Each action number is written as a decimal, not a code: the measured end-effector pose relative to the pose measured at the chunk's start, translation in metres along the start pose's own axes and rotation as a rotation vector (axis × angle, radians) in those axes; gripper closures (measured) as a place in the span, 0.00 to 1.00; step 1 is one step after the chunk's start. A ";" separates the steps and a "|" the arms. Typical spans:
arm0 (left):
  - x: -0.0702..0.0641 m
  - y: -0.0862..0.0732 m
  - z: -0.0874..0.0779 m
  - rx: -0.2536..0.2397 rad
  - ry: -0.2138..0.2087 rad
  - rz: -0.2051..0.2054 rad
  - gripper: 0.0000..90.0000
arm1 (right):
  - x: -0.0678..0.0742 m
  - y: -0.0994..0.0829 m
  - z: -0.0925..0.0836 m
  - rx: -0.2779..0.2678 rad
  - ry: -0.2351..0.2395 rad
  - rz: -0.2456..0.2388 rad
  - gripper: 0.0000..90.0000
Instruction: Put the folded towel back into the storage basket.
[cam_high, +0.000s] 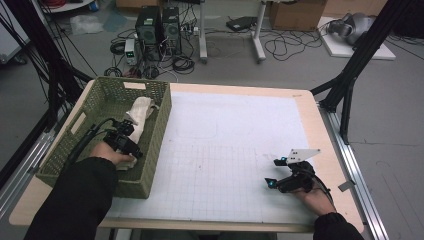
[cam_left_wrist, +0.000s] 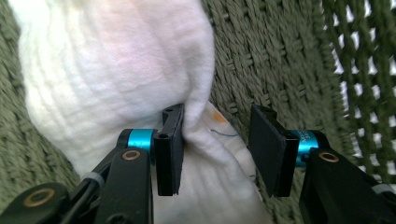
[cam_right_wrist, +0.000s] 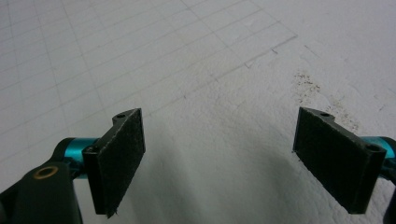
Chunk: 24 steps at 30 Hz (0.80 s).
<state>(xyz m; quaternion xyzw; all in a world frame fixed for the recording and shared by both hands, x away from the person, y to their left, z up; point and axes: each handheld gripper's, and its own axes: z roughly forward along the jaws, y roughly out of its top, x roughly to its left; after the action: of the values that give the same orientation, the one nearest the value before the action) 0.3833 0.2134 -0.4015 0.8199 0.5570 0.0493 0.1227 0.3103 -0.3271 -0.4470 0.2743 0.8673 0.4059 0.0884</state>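
A white cloth (cam_high: 140, 112) lies bunched inside the green woven basket (cam_high: 100, 95) at the table's left. My left gripper (cam_high: 131, 142) reaches down into the basket over the cloth's near end. In the left gripper view the jaws of this gripper (cam_left_wrist: 217, 119) stand apart. A fold of the cloth (cam_left_wrist: 116, 70) rests against the left pad and runs between the two pads, while the right pad stays clear of it in front of the basket wall (cam_left_wrist: 280, 60). My right gripper (cam_high: 274, 172) rests low at the table's front right. It (cam_right_wrist: 219, 121) is wide open with nothing between the pads.
A white gridded mat (cam_high: 225, 150) covers the middle and right of the wooden table (cam_high: 325, 145). Beyond the far edge the floor holds computer towers (cam_high: 159, 27), cables and boxes. Black frame struts (cam_high: 350, 75) stand at the right, and more at the left.
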 end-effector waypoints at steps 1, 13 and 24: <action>-0.002 0.001 0.000 0.006 0.037 0.012 0.67 | 0.000 0.000 0.000 -0.004 0.003 -0.002 0.18; 0.002 -0.006 -0.010 0.163 0.035 0.188 0.94 | 0.000 0.001 0.000 -0.003 0.003 0.000 0.18; 0.019 -0.002 -0.028 -0.051 -0.045 0.045 0.88 | 0.000 0.002 0.000 0.001 -0.002 0.001 0.17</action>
<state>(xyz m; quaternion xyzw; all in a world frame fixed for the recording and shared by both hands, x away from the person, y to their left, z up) 0.3826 0.2363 -0.3762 0.8298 0.5341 0.0476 0.1548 0.3106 -0.3261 -0.4459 0.2750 0.8672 0.4054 0.0891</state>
